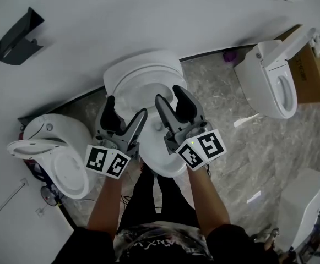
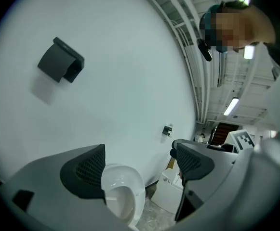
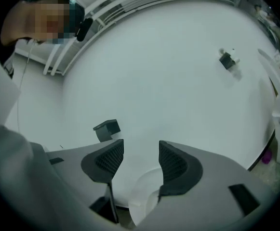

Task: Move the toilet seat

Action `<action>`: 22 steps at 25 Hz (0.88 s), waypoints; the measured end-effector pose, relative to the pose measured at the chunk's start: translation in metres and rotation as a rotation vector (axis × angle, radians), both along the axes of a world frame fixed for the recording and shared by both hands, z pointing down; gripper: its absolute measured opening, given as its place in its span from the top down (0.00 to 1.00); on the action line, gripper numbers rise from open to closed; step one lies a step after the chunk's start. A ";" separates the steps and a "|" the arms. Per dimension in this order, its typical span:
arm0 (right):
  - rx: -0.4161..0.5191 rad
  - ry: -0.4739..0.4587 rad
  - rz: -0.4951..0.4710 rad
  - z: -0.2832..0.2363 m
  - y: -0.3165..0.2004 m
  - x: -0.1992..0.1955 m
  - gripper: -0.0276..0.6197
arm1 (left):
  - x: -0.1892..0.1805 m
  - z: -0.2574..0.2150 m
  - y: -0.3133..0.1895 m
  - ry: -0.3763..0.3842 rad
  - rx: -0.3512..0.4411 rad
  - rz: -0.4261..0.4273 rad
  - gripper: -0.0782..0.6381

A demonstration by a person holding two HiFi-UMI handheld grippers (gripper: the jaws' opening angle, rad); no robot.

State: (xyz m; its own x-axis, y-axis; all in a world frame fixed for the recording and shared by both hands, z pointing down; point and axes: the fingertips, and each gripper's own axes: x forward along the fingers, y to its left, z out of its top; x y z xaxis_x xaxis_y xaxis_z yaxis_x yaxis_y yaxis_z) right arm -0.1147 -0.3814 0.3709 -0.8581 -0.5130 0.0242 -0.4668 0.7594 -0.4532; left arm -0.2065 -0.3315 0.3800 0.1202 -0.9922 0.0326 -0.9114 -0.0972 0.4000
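The white toilet (image 1: 148, 147) stands against the wall straight ahead of me. Its seat and lid (image 1: 143, 73) look raised toward the wall. Both grippers hang level above the bowl, side by side. My left gripper (image 1: 125, 110) has its jaws wide apart, and in the left gripper view (image 2: 137, 160) only the wall and a toilet (image 2: 123, 194) farther off show between its pads (image 2: 84, 170). My right gripper (image 1: 169, 95) has a narrower gap. In the right gripper view (image 3: 140, 153) bare wall shows between its pads (image 3: 173, 160), with a white toilet part (image 3: 142, 196) below. Neither touches the seat.
A second toilet (image 1: 60, 158) stands to the left and a third (image 1: 272, 81) to the right, beside a cardboard box (image 1: 309, 73). A black holder (image 1: 16, 37) hangs on the wall. A white unit (image 1: 308, 208) fills the lower right. The floor is grey marble.
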 end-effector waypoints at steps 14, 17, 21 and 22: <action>0.331 0.209 0.014 -0.173 0.098 0.059 0.61 | 0.082 -0.173 0.065 -0.295 0.133 0.320 0.24; 0.376 0.213 0.025 -0.202 0.114 0.069 0.62 | 0.096 -0.201 0.080 -0.319 0.160 0.366 0.25; 0.439 0.207 0.060 -0.226 0.131 0.077 0.65 | 0.105 -0.224 0.097 -0.340 0.182 0.391 0.25; 0.445 0.208 0.063 -0.229 0.136 0.079 0.65 | 0.107 -0.228 0.101 -0.347 0.186 0.396 0.26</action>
